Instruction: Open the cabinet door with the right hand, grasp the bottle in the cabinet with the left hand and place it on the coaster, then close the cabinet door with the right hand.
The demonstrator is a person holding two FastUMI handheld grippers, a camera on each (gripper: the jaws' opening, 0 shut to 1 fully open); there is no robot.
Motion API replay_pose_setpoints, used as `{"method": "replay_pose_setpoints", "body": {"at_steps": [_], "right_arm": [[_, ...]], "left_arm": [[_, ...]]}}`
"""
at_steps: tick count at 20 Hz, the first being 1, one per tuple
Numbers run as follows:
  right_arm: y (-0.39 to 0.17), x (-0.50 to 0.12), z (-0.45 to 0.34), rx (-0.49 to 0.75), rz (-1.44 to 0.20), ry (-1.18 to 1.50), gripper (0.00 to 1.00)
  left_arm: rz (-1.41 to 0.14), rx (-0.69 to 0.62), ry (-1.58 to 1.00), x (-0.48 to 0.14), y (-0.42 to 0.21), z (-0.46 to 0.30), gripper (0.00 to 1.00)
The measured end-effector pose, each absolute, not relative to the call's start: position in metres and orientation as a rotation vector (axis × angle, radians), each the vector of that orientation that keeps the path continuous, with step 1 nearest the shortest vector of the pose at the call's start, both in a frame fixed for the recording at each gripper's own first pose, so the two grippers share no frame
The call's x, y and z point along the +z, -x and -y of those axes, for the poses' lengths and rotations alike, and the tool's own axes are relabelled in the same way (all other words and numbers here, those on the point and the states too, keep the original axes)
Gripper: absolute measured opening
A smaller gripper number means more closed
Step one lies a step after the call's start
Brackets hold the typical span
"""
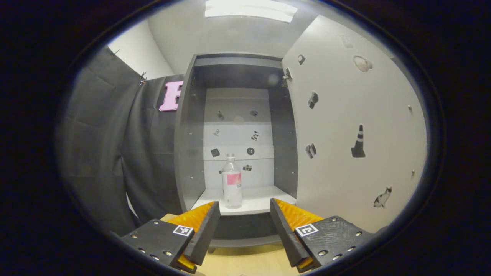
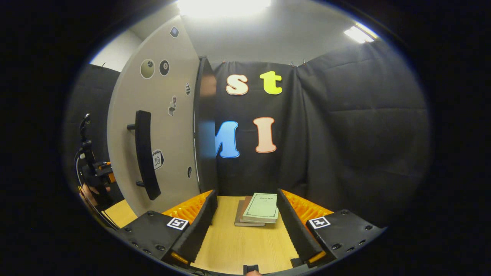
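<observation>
A: One clear plastic bottle with a pink label and pale cap (image 1: 232, 182), upright on the white bottom shelf of the dark grey cabinet (image 1: 189, 134), toward the front edge, left of centre. Untouched.

B: Seen from the left gripper view?

A: Yes. Left gripper (image 1: 244, 209) just in front of the shelf edge, aimed at the bottle, two fingers spread wide with nothing between them. Bottle well beyond the fingertips.

B: And the door?

A: One pale cabinet door with small stickers (image 1: 356, 130), swung fully open on the right of the cabinet. Inner face there; outer face (image 2: 153, 126) in the right gripper view, carrying one long black bar handle (image 2: 145, 153).

B: Right gripper?

A: Right gripper (image 2: 247, 201) over the light wooden table (image 2: 238, 245), two fingers apart, holding nothing, clear of the handle. Door off to its left.

B: Anything else on that side?

A: One stack of two books (image 2: 259, 209), pale green cover on top of a darker one, flat on the table ahead of the fingers. Far left of that view, the other gripper (image 2: 98, 172) with a hand (image 2: 90, 193) below it, too small to judge its fingers there. Black cloth wall (image 2: 345, 134) behind.
</observation>
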State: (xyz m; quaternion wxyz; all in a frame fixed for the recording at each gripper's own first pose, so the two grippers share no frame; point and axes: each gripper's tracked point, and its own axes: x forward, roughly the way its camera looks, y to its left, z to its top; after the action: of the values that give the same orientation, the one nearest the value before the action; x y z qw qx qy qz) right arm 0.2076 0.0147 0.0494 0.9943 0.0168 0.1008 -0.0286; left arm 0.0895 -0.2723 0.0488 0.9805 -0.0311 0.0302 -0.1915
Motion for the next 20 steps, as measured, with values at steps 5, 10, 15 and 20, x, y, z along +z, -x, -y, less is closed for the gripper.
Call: {"method": "replay_pose_setpoints", "body": {"at_steps": [5,10,15,20], "right_arm": [[-0.211,0.041,-0.002,-0.146,-0.214,-0.062,0.98],[-0.213,0.031,0.005,-0.240,-0.227,-0.124,0.98],[-0.217,0.020,0.010,-0.328,-0.247,-0.123,0.98],[-0.222,0.007,0.009,-0.387,-0.273,-0.115,0.98]], "left_arm": [[-0.087,-0.402,0.070,0.048,-0.155,0.273,0.79],[-0.102,-0.436,0.050,0.032,-0.211,0.282,0.79],[-0.122,-0.479,0.034,0.008,-0.257,0.302,0.79],[-0.143,-0.493,0.029,-0.013,-0.293,0.309,0.79]]}}
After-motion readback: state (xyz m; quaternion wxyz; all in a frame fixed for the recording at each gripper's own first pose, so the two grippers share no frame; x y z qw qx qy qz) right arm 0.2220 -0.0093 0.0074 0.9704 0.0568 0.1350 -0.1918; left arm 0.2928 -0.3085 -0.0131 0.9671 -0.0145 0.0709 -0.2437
